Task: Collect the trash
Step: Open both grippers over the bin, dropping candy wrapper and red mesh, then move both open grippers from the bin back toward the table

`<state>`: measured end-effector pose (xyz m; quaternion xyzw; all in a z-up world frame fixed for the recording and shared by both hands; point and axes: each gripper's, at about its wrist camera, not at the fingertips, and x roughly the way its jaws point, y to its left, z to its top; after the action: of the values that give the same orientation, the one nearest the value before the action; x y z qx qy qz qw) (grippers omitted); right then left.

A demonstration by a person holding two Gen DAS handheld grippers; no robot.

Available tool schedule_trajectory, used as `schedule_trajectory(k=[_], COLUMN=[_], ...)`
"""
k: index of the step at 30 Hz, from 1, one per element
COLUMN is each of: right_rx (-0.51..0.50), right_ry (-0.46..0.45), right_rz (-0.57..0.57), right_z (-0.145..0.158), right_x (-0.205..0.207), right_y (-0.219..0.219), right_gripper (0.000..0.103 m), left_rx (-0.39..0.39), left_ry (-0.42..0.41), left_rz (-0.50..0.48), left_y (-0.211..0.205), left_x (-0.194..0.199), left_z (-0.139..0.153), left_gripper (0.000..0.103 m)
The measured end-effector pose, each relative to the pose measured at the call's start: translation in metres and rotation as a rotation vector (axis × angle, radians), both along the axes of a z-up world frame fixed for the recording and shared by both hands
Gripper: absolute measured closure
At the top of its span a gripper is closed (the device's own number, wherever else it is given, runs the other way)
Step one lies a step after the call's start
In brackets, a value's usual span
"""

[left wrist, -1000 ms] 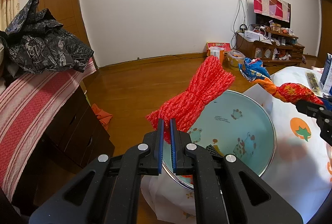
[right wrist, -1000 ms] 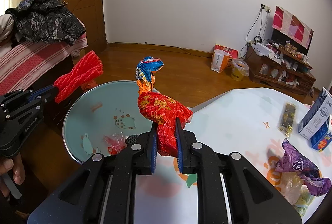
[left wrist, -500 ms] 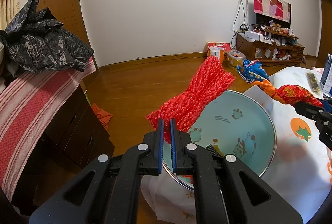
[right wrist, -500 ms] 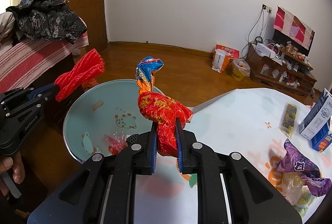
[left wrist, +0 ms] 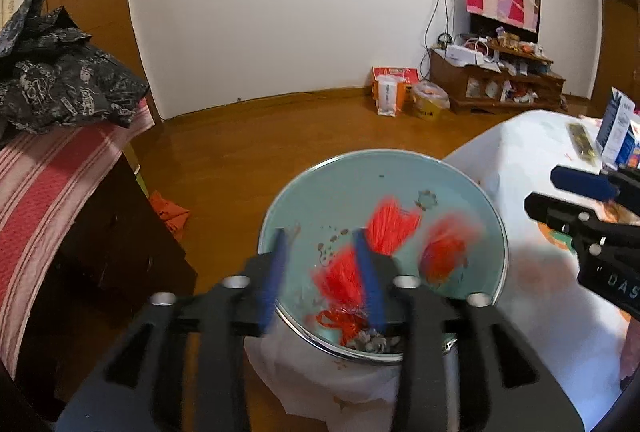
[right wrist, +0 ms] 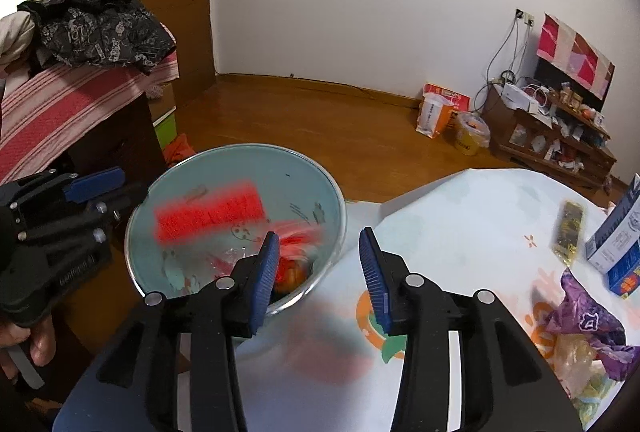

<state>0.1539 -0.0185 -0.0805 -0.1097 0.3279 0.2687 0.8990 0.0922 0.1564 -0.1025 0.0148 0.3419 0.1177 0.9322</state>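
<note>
A round bin [left wrist: 380,154] with a pale blue inside stands beside the table. My left gripper [left wrist: 322,272] hangs over its near rim with jaws opening; the red mesh net [left wrist: 394,224] drops blurred into the bin, free of the pads. In the right wrist view my right gripper [right wrist: 320,264] is over the bin's [right wrist: 240,148] right rim, jaws opening, nothing between them. The red snack wrapper [right wrist: 296,236] falls blurred just past its left finger. The net [right wrist: 208,212] shows as a red streak inside the bin, and the left gripper [right wrist: 116,190] is at the left.
The table's white printed cloth [right wrist: 460,200] carries a purple wrapper [right wrist: 588,324], a dark packet [right wrist: 568,228] and a blue-white carton [right wrist: 620,232]. A dark dresser with a striped cloth [right wrist: 60,100] stands left of the bin. A hand [right wrist: 36,340] holds the left gripper.
Both grippers have opened. The red net left the left jaws and the red snack wrapper left the right jaws; both are dropping into the bin.
</note>
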Motion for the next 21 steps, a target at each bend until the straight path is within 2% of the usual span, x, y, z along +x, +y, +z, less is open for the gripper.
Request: schedule_trajectory(k=[6,9,14,18,21], right_rx=[-0.008,-0.035,-0.08,-0.077,-0.072], right_ry=[-0.033,-0.099,-0.161,-0.123,-0.033], right_rz=[-0.082,-0.193,-0.38,-0.485,-0.506], right_z=[0.009,0.022,0.034,0.03,0.013], right_x=[-0.006,-0.015,-0.025,-0.023,-0.012], right_y=[-0.031,-0.074,-0.152,-0.206,-0.229], right_gripper=[0.058,0.057,0.047,0.047,0.047], left_rx=[-0.004,-0.003,-0.012,0.005,0.007], left_ry=[0.015,0.023,0.034,0.02,0.019], left_rz=[-0.016,-0.044,-0.099,-0.149,-0.178], left_y=[-0.012,-0.026,-0.05,-0.075,-0.093], left_x=[-0.002,-0.003,-0.001,0.002,0.006], left_z=[-0.006,-0.008,-0.009,-0.005,-0.002], left_gripper=[0.052,0.051,0.048,0.047,0.047])
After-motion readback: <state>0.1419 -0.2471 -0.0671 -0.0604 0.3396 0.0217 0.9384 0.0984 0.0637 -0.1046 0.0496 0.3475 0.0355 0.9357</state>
